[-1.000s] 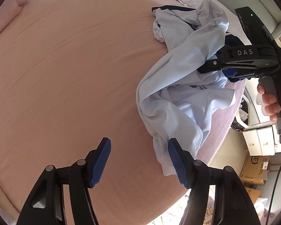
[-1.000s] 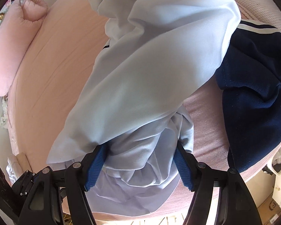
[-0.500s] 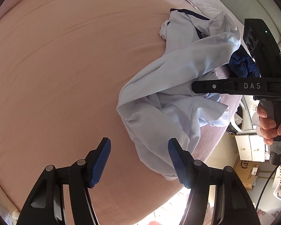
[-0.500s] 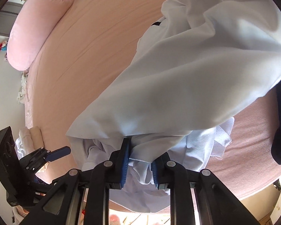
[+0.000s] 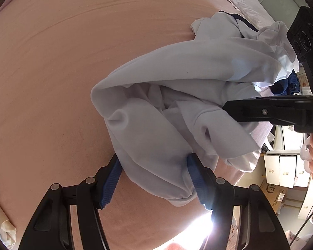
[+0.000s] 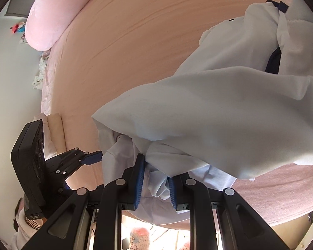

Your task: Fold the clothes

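Dragged closer: white garment (image 5: 177,95), pinched by right gripper (image 6: 155,179), bunched between open left gripper (image 5: 154,179) pads; folding unstarted.

crumpled pale blue-white garment (image 5: 177,108) with navy trim, bunched on pink bed

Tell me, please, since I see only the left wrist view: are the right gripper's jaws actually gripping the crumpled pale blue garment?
Observer: Yes. The right wrist view shows the right gripper with its jaws closed on a bunched fold of the crumpled pale blue garment.
Operator: Thank you. Is anything lying at the far end of the pink bed?
Observer: A velvety pink bolster pillow lies along its far edge, apart from the garment.
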{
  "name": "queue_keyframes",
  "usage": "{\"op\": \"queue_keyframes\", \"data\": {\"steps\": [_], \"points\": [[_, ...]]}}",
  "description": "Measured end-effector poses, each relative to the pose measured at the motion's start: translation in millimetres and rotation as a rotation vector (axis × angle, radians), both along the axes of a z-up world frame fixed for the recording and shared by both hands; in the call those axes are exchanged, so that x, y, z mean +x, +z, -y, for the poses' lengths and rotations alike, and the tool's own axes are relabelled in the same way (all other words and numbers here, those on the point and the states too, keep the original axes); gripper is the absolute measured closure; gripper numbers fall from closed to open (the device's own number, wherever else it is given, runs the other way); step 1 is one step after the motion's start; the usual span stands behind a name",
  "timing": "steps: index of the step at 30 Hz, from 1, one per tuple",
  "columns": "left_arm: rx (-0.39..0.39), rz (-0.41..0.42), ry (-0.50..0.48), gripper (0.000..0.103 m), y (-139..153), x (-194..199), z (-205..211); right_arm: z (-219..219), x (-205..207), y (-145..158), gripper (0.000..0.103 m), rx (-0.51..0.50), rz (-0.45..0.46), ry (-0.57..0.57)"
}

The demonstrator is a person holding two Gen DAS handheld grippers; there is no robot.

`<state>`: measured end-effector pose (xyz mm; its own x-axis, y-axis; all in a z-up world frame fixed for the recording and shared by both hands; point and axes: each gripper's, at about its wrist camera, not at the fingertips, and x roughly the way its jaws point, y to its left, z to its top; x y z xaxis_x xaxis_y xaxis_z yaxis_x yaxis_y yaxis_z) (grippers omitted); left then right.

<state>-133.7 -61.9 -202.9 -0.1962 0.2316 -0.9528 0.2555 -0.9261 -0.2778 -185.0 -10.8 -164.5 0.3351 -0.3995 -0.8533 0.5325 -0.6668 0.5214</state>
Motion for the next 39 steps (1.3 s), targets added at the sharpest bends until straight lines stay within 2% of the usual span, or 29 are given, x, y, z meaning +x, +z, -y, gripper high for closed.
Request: {"op": "queue_keyframes", "data": {"steps": [5, 6, 7, 9, 11, 13, 14, 16, 19, 21, 22, 25, 27, 32, 39], "points": [[-0.025, -0.066, 0.041, 0.042, 0, -8, -7, -20, 9, -4, 0.083, -0.004, -0.009, 0.021], [-0.037, -0.082, 0.044, 0.047, 0, -9, -9, -24, 12, -3, 0.083, -0.004, -0.007, 0.023], [-0.051, -0.091, 0.041, 0.058, 1, -9, -11, -25, 11, -3, 0.083, -0.002, -0.003, 0.025], [-0.078, -0.102, 0.032, 0.066, 3, -10, -12, -25, 8, -1, 0.083, 0.021, -0.012, 0.036], [-0.091, -0.110, 0.026, 0.071, 4, -10, -13, -24, 6, 1, 0.083, 0.050, -0.025, 0.047], [-0.069, -0.109, 0.031, 0.078, 7, -11, -8, -24, 3, 4, 0.080, 0.082, -0.047, 0.059], [-0.058, -0.106, 0.038, 0.079, 8, -12, -4, -23, 4, 6, 0.076, 0.103, -0.070, 0.066], [-0.043, -0.106, 0.052, 0.082, 11, -13, 3, -22, 5, 20, 0.074, 0.117, -0.152, 0.103], [-0.044, -0.119, 0.072, 0.084, 16, -16, 12, -22, 7, 47, 0.069, 0.126, -0.294, 0.171], [-0.048, -0.127, 0.083, 0.085, 21, -19, 16, -16, 12, 64, 0.055, 0.102, -0.386, 0.234], [-0.050, -0.132, 0.085, 0.085, 23, -20, 18, -11, 18, 71, 0.052, 0.091, -0.436, 0.268], [-0.072, -0.149, 0.093, 0.085, 25, -8, 25, 5, 29, 79, 0.049, 0.098, -0.576, 0.351], [-0.070, -0.160, 0.097, 0.085, 31, -2, 30, 14, 33, 76, 0.049, 0.097, -0.594, 0.387], [-0.077, -0.178, 0.099, 0.085, 33, -3, 29, 31, 43, 60, 0.049, 0.048, -0.549, 0.448], [-0.094, -0.182, 0.055, 0.085, 40, 4, 28, 77, 74, 30, 0.049, 0.032, -0.642, 0.630]]}}
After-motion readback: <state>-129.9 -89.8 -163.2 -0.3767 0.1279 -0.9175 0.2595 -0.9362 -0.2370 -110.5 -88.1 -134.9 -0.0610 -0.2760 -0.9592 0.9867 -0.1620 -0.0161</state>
